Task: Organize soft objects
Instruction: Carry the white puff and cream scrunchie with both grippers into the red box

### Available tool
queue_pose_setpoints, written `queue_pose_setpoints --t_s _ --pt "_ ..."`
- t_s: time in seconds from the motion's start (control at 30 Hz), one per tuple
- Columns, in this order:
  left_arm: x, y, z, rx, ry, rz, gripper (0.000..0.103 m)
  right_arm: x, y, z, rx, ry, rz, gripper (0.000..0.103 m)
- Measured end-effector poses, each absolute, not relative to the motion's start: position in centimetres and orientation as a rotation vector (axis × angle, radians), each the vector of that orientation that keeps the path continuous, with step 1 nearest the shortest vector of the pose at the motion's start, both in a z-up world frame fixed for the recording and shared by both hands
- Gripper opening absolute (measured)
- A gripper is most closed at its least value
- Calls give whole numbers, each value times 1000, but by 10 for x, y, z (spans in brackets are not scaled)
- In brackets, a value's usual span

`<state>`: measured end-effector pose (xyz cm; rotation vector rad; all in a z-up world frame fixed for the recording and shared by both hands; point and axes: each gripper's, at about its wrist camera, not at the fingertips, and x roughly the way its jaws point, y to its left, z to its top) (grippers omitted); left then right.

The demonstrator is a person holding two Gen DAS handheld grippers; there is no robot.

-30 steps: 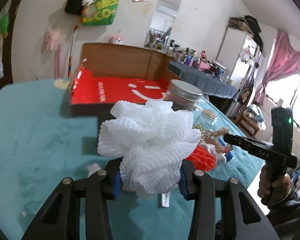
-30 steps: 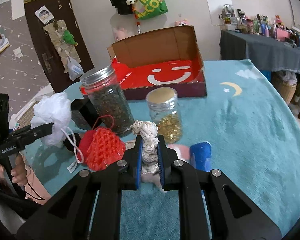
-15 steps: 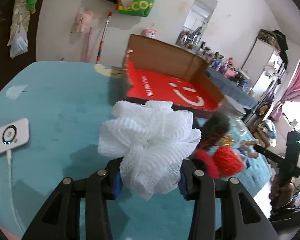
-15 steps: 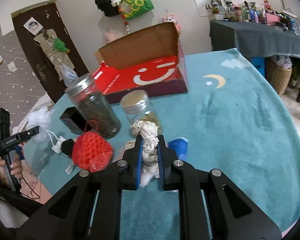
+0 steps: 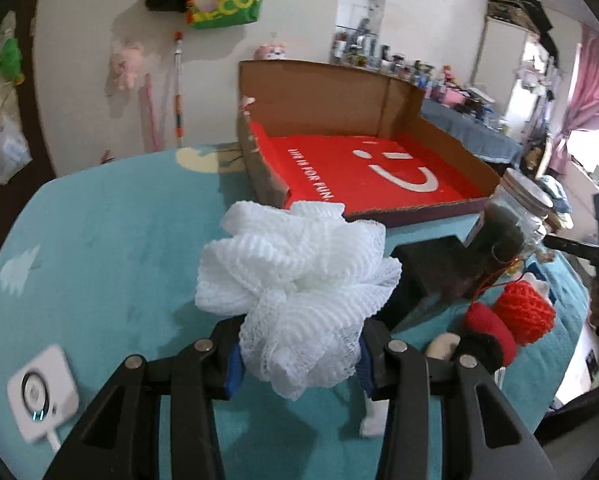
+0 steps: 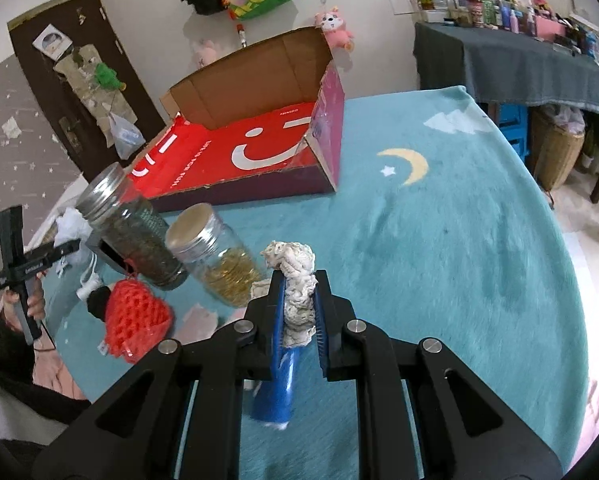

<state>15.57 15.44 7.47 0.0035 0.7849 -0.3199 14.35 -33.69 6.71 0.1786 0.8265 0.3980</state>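
Note:
My left gripper is shut on a white mesh bath pouf, held above the teal tablecloth. Beyond it lies the open cardboard box with a red smiley floor. In the right wrist view my right gripper is shut on a cream crocheted piece, lifted over the table. The same box sits at the far left there. A red crocheted heart and a blue tube lie on the cloth near the jars.
Two metal-lidded glass jars stand together, one dark-filled, one gold-filled, next to a black box. A white device with a cable lies at the near left. A dark cluttered side table stands behind.
Both grippers have travelled across the table with their loads, so the box now sits more centrally ahead of the left one. The jars and red heart shifted sideways in both views.

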Motion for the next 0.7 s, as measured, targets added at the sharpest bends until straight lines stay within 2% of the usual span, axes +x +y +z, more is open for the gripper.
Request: queue_pose_setpoints --t_s 0.27,0.7 --pt "189 151 84 39 783 -398 46 178 -335 63 140 857 440 13" --pt "226 114 109 157 763 -518 46 213 -312 94 33 811 556 13"
